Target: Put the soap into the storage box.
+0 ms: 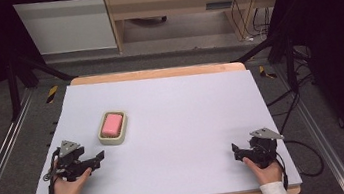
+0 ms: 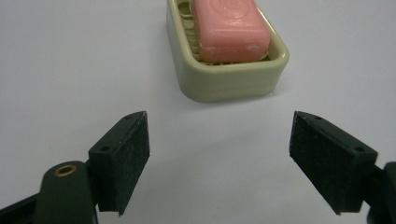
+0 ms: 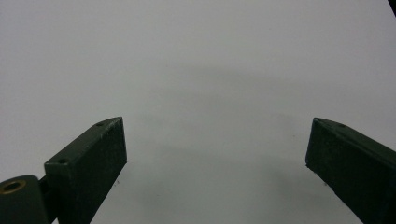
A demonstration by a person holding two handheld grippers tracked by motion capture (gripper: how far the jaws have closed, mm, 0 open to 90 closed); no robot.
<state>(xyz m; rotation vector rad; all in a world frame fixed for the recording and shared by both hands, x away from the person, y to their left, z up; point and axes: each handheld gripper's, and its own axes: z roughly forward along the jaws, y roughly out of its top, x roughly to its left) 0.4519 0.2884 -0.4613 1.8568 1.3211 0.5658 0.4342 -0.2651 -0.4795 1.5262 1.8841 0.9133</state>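
A pink bar of soap [image 1: 112, 123] [image 2: 229, 29] lies in a pale beige soap dish [image 1: 107, 139] [image 2: 224, 84] on the left half of the white tabletop. My left gripper [image 1: 98, 158] [image 2: 219, 158] rests near the table's front left, just short of the dish, its jaws wide apart with only bare table between them. At the front right my right gripper [image 1: 235, 150] [image 3: 215, 158] is open too and faces the bare white surface.
The white table [image 1: 187, 115] has a wooden rim at the back and front. Beyond it are dark stand legs [image 1: 16, 77], floor cables [image 1: 292, 106] and a wooden cabinet [image 1: 177, 0].
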